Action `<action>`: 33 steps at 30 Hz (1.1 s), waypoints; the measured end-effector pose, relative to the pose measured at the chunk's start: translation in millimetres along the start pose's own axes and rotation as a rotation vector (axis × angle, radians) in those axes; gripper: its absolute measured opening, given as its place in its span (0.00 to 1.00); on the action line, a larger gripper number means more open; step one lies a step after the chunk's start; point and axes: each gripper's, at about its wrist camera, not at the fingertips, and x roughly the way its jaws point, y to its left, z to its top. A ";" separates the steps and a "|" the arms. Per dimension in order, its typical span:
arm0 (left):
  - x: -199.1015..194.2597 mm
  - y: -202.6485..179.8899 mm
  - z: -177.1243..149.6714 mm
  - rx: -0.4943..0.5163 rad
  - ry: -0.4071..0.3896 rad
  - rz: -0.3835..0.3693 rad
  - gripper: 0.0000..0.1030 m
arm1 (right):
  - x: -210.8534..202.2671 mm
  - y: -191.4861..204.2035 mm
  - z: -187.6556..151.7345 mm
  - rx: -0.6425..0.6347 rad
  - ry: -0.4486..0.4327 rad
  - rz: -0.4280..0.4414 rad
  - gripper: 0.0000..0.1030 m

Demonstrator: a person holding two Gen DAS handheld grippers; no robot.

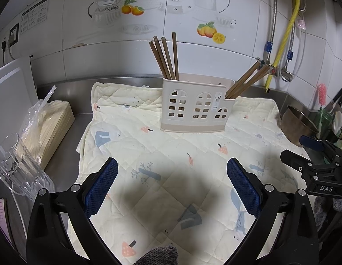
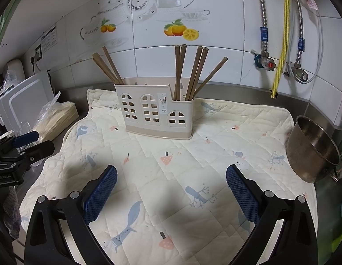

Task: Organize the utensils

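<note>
A beige holder (image 1: 196,105) with arched window cut-outs stands upright toward the back of a quilted mat (image 1: 171,165) spread over the steel tabletop (image 1: 62,165); brown chopsticks are already in it, in two bunches; one bunch (image 1: 165,58) sits in the tall compartment at the holder's left end, leaning left; the other bunch (image 2: 192,72) stands in the lower compartment at its right end, fanned out, one stick tilting far to the right.

The left gripper (image 1: 172,187) hovers over the near part of the mat, its blue-padded fingers (image 1: 101,187) spread wide with nothing between them; the right gripper (image 2: 171,192) hangs likewise over the mat, fingers (image 2: 242,195) wide apart and empty; each shows at the edge of the other's view, so the two are side by side, both well short of the holder.

On the left of the mat lies a stack of pale sheets in a clear bag (image 1: 46,128), with a glass mug (image 1: 15,165) nearer and a white board (image 1: 13,92) leaning behind it; on the right edge of the mat sits a steel bowl (image 2: 312,149), tilted; behind everything is a white tiled wall (image 1: 104,48) with fruit and teapot prints, and a yellow hose (image 2: 283,44) beside metal pipes runs down it on the right.
</note>
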 end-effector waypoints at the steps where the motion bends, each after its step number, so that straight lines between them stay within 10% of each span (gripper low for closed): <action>1: 0.0 0.0 -0.4 0.000 0.000 0.001 0.95 | -0.2 0.4 -0.4 0.000 0.000 0.000 0.93; 33: 3.0 -0.4 -3.0 -0.019 0.014 -0.007 0.95 | -1.3 -1.1 -2.5 0.005 0.007 0.008 0.93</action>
